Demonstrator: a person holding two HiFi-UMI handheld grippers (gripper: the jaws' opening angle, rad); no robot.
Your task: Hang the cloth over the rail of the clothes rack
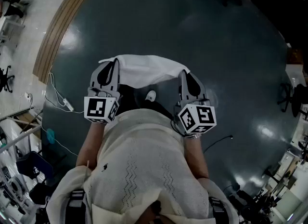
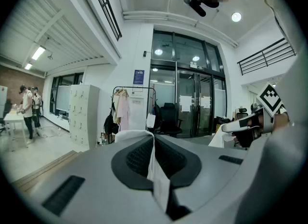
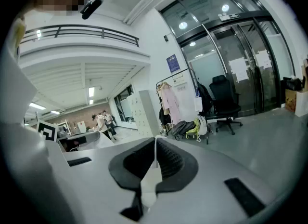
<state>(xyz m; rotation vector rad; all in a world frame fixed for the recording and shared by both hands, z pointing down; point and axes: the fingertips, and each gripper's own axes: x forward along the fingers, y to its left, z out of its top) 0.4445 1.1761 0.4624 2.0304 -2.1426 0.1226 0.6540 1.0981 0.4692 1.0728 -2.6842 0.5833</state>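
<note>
A white cloth point(image 1: 144, 70) hangs stretched between my two grippers in the head view, in front of the person's body. My left gripper point(image 1: 113, 64) is shut on its left edge, and a thin fold of the cloth point(image 2: 155, 170) shows pinched between its closed jaws. My right gripper point(image 1: 184, 73) is shut on the right edge, with a strip of cloth point(image 3: 153, 170) squeezed between its jaws. A clothes rack point(image 2: 134, 103) with garments on its rail stands far off by the glass doors; the same clothes rack point(image 3: 179, 100) appears in the right gripper view.
Dark round flooring point(image 1: 202, 40) lies below. A white cable point(image 1: 57, 95) trails at the left. An office chair point(image 3: 225, 103) and bags stand next to the rack. Lockers point(image 2: 83, 114) line the left wall. People point(image 2: 29, 110) stand at a table far left.
</note>
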